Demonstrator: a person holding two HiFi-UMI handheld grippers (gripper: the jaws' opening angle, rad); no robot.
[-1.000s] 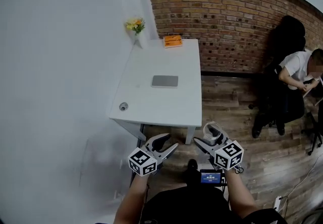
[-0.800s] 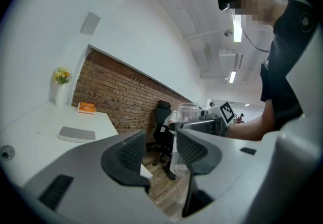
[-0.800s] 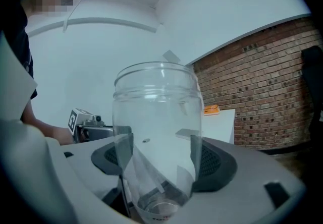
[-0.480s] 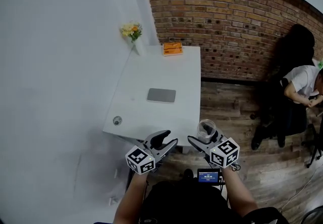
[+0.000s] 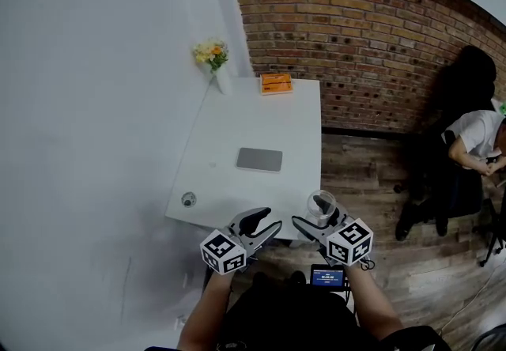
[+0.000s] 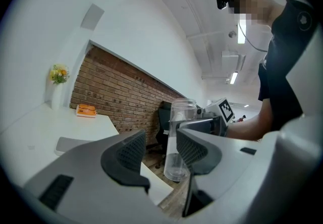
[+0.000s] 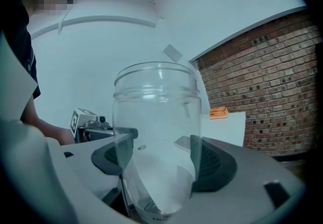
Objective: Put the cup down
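Cup (image 7: 156, 137) upright, pinched in right claw (image 7: 157, 160), near table (image 5: 261, 116) front corner, left claw (image 6: 159, 150) spread, holding nothing.

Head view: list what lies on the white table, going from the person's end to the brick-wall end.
small round object → flat grey slab → orange box. The flower vase stands about level with the orange box, so it is left out.
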